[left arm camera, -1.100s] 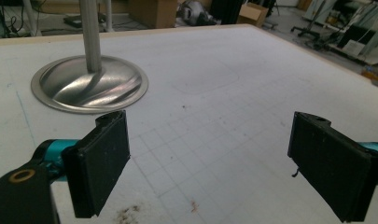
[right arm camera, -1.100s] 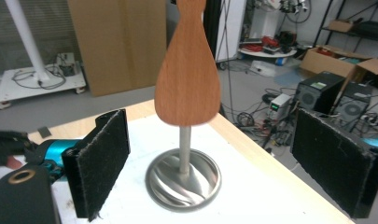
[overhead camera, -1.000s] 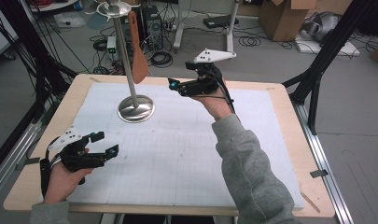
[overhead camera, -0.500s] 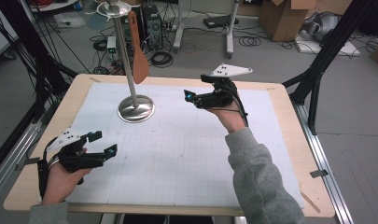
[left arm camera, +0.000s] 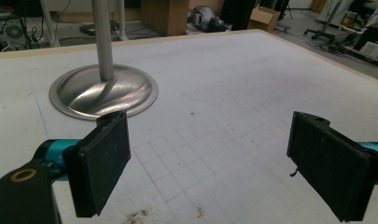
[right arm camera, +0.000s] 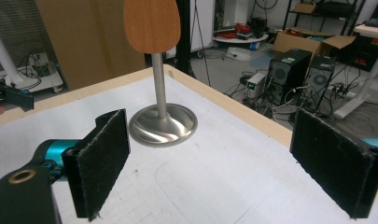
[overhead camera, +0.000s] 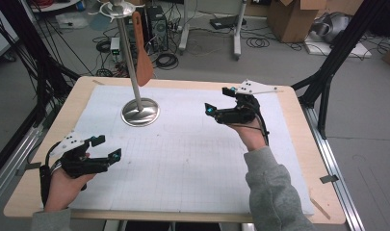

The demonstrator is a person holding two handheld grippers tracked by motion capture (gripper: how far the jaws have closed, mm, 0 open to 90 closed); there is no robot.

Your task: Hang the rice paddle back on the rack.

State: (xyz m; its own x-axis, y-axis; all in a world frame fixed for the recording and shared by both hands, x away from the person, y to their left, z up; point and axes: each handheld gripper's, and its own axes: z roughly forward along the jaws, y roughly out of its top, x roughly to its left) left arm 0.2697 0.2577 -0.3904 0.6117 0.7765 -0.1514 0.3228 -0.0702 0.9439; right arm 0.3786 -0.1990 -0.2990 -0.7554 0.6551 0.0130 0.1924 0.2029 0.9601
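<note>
Both claws gape wide and empty; the right claw (overhead camera: 216,100) should approach the hanging wooden spatula (overhead camera: 143,50) squarely, avoiding the stand (overhead camera: 140,111).

A white mat (overhead camera: 192,159) ruled with a faint grey grid is laid on the pale wood counter (overhead camera: 298,125). A brown wooden spatula (overhead camera: 143,53) is hung from a silver stand (overhead camera: 140,111). Black jaws are shown on teal-accented grippers.

A wooden spatula (overhead camera: 142,50) hangs blade-down from the top of a metal stand (overhead camera: 140,112), its reddish-brown blade broad and rounded at the bottom, narrowing upward to the handle. It hangs just beside the stand's upright pole. The stand has a round, shiny, domed base that rests flat on the white gridded tabletop (overhead camera: 192,159) toward its far left part.
</note>
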